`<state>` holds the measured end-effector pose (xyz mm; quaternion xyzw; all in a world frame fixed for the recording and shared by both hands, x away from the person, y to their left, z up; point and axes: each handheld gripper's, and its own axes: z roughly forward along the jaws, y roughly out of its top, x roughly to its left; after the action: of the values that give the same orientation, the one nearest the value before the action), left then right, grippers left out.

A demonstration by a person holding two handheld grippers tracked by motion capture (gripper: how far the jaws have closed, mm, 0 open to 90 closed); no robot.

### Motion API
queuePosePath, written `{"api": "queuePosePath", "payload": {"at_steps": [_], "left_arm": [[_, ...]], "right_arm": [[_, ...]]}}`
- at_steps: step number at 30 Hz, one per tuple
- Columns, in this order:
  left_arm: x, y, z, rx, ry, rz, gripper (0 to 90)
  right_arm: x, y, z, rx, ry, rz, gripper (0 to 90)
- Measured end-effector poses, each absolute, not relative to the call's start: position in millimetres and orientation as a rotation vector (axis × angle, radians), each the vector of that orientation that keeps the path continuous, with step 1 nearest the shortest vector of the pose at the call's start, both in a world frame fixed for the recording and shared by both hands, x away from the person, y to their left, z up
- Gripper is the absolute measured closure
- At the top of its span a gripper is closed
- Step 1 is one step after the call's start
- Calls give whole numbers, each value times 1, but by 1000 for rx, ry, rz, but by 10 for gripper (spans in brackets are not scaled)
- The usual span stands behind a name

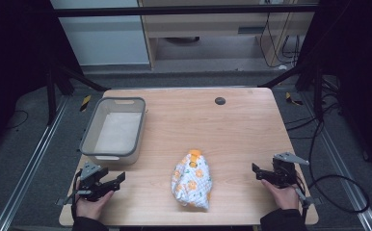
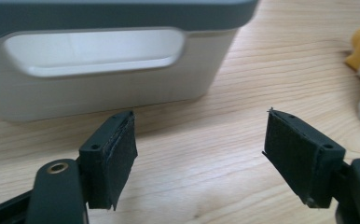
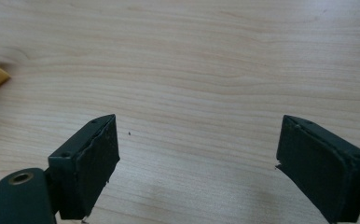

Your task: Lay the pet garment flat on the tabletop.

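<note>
Cloth bundle (image 1: 192,180): white, printed with orange shapes, an orange-yellow end pointing away from me. It lies crumpled on the table near my edge, about midway between my two grippers, touching neither. I cannot tell what kind of garment or cloth it is.
Bin (image 1: 113,131): grey rim, pale walls, a handle cut-out in each short end. It stands on the left part of the table, well apart from the bundle and beyond my left gripper. In my left gripper view its near wall (image 2: 103,70) stands just ahead of my jaws.
Left gripper (image 1: 108,184): held in my left hand (image 1: 91,206) at the near left corner, jaws spread wide with bare wood between them, nothing gripped.
Right gripper (image 1: 258,172): held in my right hand (image 1: 284,195) at the near right edge, jaws likewise wide apart over bare wood, pointing toward the bundle.
Table (image 1: 232,130): light wood, with a small dark round cap (image 1: 219,100) near the far edge.
</note>
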<state>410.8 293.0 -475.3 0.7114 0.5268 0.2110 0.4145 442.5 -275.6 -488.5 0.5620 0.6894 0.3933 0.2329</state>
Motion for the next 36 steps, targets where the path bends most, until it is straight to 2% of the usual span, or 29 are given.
{"api": "queuePosePath", "payload": {"at_steps": [12, 22, 30, 36], "left_arm": [[404, 276, -462, 1775, 1202, 493, 228], [403, 258, -442, 1810, 1092, 481, 285], [416, 232, -429, 1823, 1038, 483, 299], [425, 215, -432, 1858, 1018, 465, 301]], "right_arm": [[436, -264, -479, 1476, 1940, 1168, 191], [446, -257, -462, 1418, 1997, 1155, 208], [458, -228, -437, 1308, 2053, 1207, 242], [467, -209, -433, 1260, 2089, 1233, 256]]}}
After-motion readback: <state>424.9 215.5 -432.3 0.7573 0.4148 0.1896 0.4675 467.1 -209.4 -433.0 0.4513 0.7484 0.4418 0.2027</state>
